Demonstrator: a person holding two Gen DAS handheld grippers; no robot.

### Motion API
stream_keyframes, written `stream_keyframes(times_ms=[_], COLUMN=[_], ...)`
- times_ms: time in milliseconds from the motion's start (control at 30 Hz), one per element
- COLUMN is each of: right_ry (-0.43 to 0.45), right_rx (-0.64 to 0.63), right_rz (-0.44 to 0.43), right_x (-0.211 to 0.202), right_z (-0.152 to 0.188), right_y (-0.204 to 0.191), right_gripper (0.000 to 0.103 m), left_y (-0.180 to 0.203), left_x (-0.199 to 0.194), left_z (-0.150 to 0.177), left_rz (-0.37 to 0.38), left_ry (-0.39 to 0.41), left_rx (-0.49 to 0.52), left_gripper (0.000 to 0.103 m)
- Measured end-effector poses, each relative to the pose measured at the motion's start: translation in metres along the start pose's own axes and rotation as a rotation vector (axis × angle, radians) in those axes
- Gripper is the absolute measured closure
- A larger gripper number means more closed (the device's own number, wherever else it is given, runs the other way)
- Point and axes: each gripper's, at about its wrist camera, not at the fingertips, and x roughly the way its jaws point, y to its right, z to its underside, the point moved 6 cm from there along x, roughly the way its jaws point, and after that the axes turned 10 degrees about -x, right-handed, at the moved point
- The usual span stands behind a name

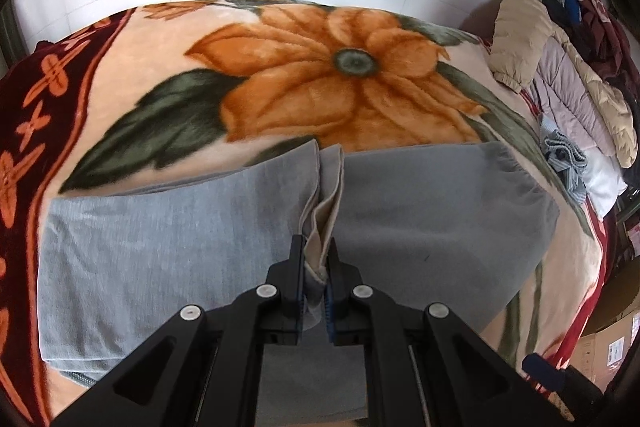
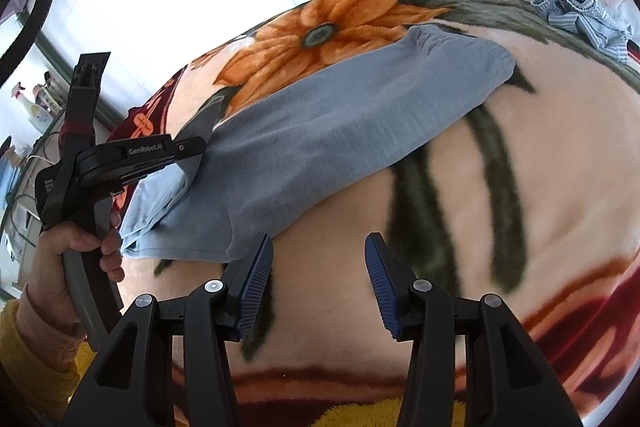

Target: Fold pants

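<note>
Left wrist view: my left gripper (image 1: 316, 259) is pinched on a bunched edge of the grey pants (image 1: 168, 247), cream lining showing between the fingers. The pants lie spread on the flowered blanket (image 1: 320, 67), long axis running left to right across the view, one part to each side of my grip. A heap of jackets (image 1: 560, 83) sits far right.

Right wrist view: my right gripper (image 2: 320, 279) is wide apart and holds nothing; it hangs over bare blanket just off the near edge of the pants (image 2: 340, 123). The pants run from lower left up to the upper right end, the elastic waistband as far as I can tell. The left gripper (image 2: 192, 151) bites the cloth at the left end.

Judgement: the free upper right end lies ahead and right of my right tool, so the right hand is nearer to it. The fold looks partly done.
</note>
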Motion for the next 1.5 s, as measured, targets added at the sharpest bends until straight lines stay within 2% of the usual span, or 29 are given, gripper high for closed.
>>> stream_keyframes(times_ms=[200, 267, 333, 500, 633, 767, 900, 1033, 1167, 1300, 1400, 1500], right_ry=[-0.007, -0.008, -0.010, -0.016, -0.004, -0.005, -0.001, 0.005, 0.012, 0.023, 0.036, 0.038], right_rx=[0.005, 0.006, 0.006, 0.004, 0.000, 0.042, 0.120, 0.151, 0.135, 0.153, 0.198, 0.247], right_rz=[-0.002, -0.002, -0.001, 0.020, 0.065, 0.093, 0.094, 0.105, 0.131, 0.129, 0.124, 0.100], right_x=[0.002, 0.002, 0.002, 0.002, -0.002, -0.001, 0.001, 0.000, 0.000, 0.002, 0.006, 0.015], right_z=[0.001, 0.001, 0.001, -0.002, -0.010, -0.017, -0.020, -0.026, -0.036, -0.048, -0.058, -0.066], right_y=[0.001, 0.001, 0.000, 0.005, 0.016, 0.033, 0.053, 0.066, 0.077, 0.088, 0.099, 0.109], right_gripper=[0.054, 0.054, 0.054, 0.054, 0.054, 0.053, 0.053, 0.053, 0.053, 0.052, 0.046, 0.046], left_y=[0.003, 0.004, 0.004, 0.007, 0.009, 0.000, -0.016, -0.024, -0.023, -0.014, -0.011, -0.012], left_x=[0.013, 0.022, 0.028, 0.024, 0.014, -0.005, -0.022, -0.026, -0.005, 0.027, 0.030, 0.026], left_z=[0.000, 0.006, 0.014, 0.026, 0.028, 0.028, 0.021, 0.008, 0.005, 0.022, 0.030, 0.032], left_rz=[0.007, 0.018, 0.031, 0.079, 0.077, 0.059, 0.071, 0.034, -0.005, -0.027, -0.056, -0.029], left_ry=[-0.022, -0.060, -0.093, -0.102, -0.094, -0.046, 0.005, 0.064, 0.029, -0.071, -0.037, -0.046], left_rx=[-0.015, 0.002, 0.012, 0.032, 0.058, 0.038, -0.035, -0.054, -0.029, 0.019, 0.068, 0.069], left_gripper=[0.095, 0.095, 0.090, 0.062, 0.058, 0.051, 0.051, 0.051, 0.051, 0.050, 0.048, 0.046])
